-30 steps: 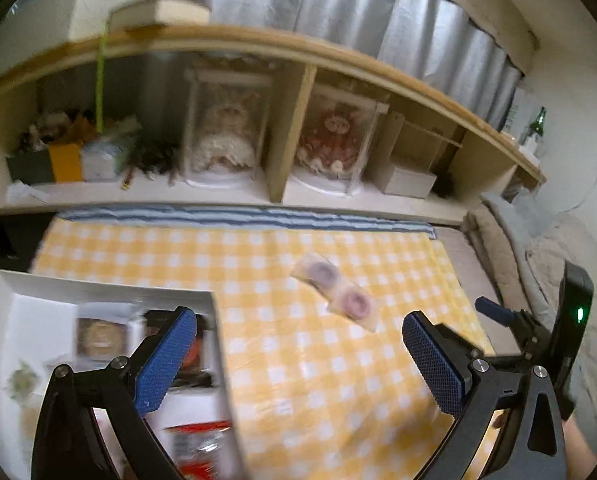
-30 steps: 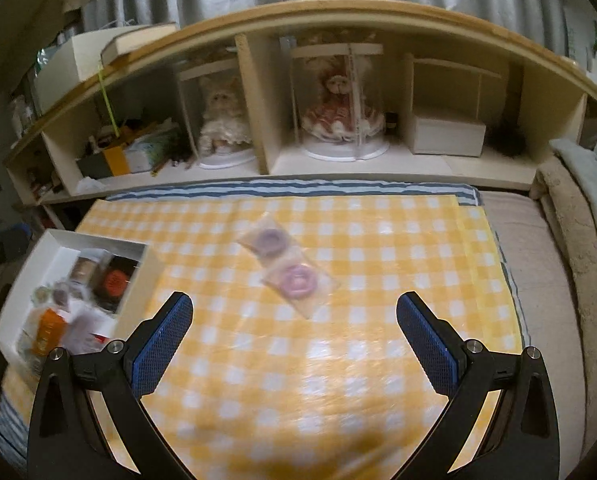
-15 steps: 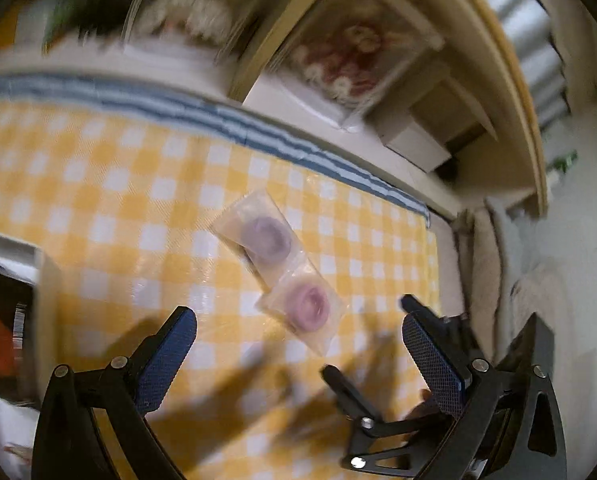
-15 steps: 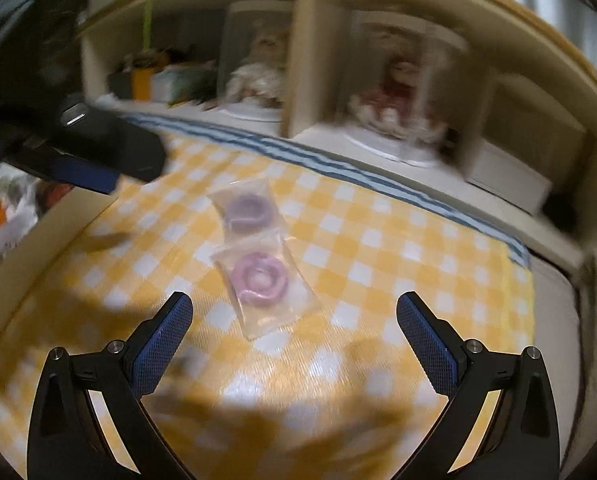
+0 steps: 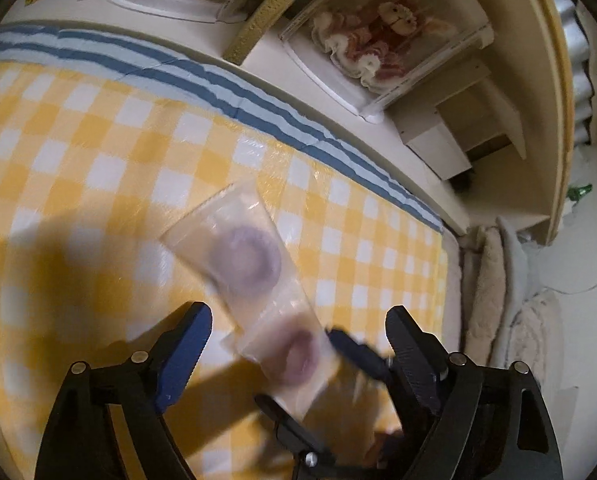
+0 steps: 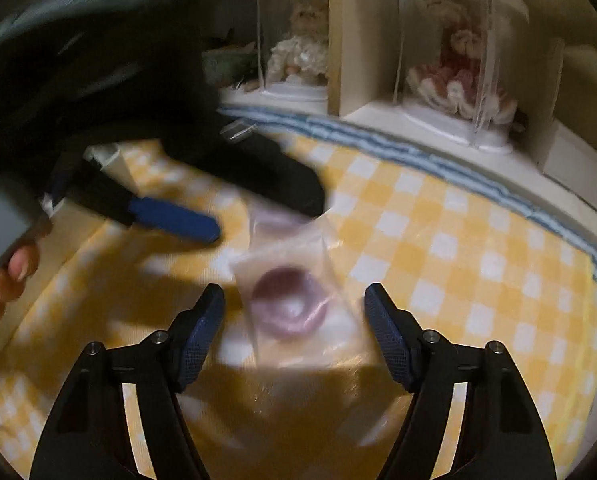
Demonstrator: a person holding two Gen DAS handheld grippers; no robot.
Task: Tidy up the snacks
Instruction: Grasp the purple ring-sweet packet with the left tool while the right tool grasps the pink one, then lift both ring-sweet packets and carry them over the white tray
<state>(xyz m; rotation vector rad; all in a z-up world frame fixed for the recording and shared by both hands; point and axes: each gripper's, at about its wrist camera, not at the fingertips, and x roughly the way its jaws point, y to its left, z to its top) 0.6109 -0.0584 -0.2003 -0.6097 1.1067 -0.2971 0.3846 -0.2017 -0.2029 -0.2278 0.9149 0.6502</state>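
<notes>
Two clear packets, each with a purple ring-shaped snack, lie end to end on the yellow checked cloth (image 5: 98,168). The far packet (image 5: 246,260) and the near packet (image 5: 298,356) show in the left wrist view. My left gripper (image 5: 298,344) is open, low over them, its jaws on either side of the near packet. My right gripper (image 6: 294,316) is open, its jaws astride the near packet (image 6: 290,304). The left gripper's blue-padded finger (image 6: 174,216) shows in the right wrist view just beyond that packet. The right gripper's fingers (image 5: 358,356) show in the left wrist view.
A wooden shelf unit (image 5: 538,80) with dolls in clear cases (image 6: 458,64) runs along the back edge. A blue striped cloth edge (image 5: 218,84) borders the checked cloth. Folded blankets (image 5: 494,300) lie at the right. The white box's corner (image 6: 110,160) shows at the left.
Both grippers have come down and in towards the two packets, which now fill the space between their jaws. The white snack box has left the left wrist view.
</notes>
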